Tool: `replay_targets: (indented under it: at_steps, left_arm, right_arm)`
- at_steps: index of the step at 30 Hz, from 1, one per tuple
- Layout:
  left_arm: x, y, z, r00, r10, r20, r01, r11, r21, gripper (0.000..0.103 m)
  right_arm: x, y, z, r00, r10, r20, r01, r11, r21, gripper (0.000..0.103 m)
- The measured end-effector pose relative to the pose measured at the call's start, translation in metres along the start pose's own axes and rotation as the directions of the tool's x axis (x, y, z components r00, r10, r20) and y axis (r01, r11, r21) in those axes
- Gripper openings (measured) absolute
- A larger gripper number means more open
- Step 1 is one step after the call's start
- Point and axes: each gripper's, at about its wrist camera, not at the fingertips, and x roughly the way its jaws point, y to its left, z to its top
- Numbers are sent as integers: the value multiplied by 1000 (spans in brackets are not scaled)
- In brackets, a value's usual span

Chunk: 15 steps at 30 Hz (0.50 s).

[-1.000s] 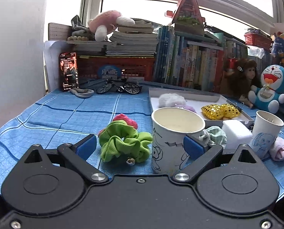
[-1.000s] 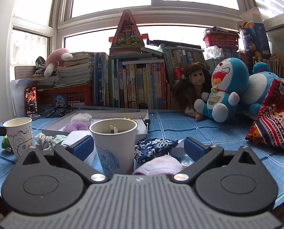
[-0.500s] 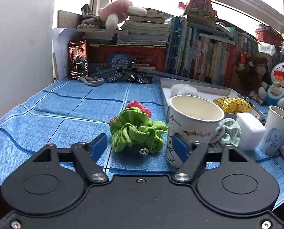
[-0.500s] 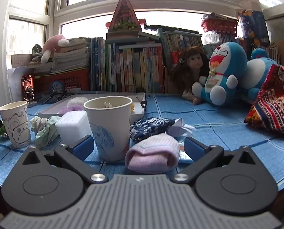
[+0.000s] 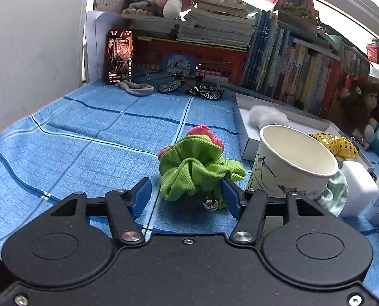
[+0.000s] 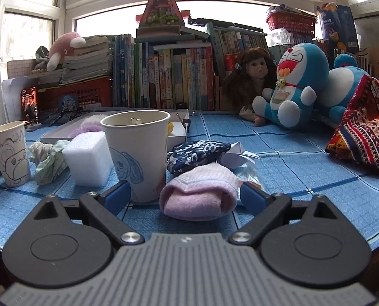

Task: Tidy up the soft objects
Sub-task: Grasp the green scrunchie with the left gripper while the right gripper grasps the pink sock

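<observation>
A green scrunchie (image 5: pixel 194 173) with a small bell lies on the blue cloth (image 5: pixel 87 137), a pink one (image 5: pixel 202 131) behind it. My left gripper (image 5: pixel 185 197) straddles the green scrunchie and its jaws are closing; the right pad brushes the fabric, the left pad stands clear of it. In the right wrist view a rolled pink sock (image 6: pixel 199 191) lies between the fingers of my right gripper (image 6: pixel 184 196), whose jaws are wide and just starting to close, neither pad touching it. Paper cups stand close by: one (image 5: pixel 291 163) right of the scrunchie, one (image 6: pixel 138 153) left of the sock.
A white tray (image 5: pixel 248 140) holds a white puff (image 5: pixel 265 117) and a yellow sequined piece (image 5: pixel 334 144). A white foam block (image 6: pixel 87 158), a pale green cloth (image 6: pixel 49 160), a navy floral pouch (image 6: pixel 197 155), plush toys (image 6: pixel 293 86) and a patterned cushion (image 6: pixel 362 132) crowd the cloth. Books line the back.
My left gripper shifted left from the cup onto the green scrunchie, dipped lower, and its jaws narrowed. The right gripper tilted down toward the pink sock and its jaws narrowed slightly.
</observation>
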Motion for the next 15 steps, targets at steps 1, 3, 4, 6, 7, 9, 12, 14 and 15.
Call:
replay_targets:
  at_steps: [1,3,4,6,7,9,12,14,15]
  left_arm:
    - [2,0,0,1000,-3,-3,3,1000,-5,58]
    - [7,0,1,1000,-9,-9,8,1000,-13,59]
    - [9,0,1,1000,-12,-12,12,1000,-18,59]
    - [13,-1,2,1000,-19,-14,19,999,-27,59]
    - [14,-1,3,1000,-24,-15,23,999,-32,59]
    - [17,0,4,999,-33,-14,32,999,-44,59]
    - [20,1,8,999,-46,-19,45,997,-62,59]
    - [21,4,13,998,-59,-18,57,994,-90,59]
    - [21,7,15,998,-67,-13,65,992,-112,59]
  right_arm:
    - [2,-1,0,1000,-6,-5,6,1000,-4,98]
    - [6,-1,0,1000,-12,-12,12,1000,-7,98]
    - [8,-1,0,1000,-13,-16,13,1000,-8,98]
    - [12,-2,0,1000,-13,-24,13,1000,-6,97]
    - [14,-2,1,999,-12,-31,12,1000,-5,95]
    - [18,-1,1,999,-13,-47,12,1000,-8,91]
    - [22,0,0,998,-19,-55,18,1000,-16,89]
    - [23,0,0,998,-19,-59,18,1000,-21,88]
    - [24,0,0,998,-20,-59,19,1000,-23,88]
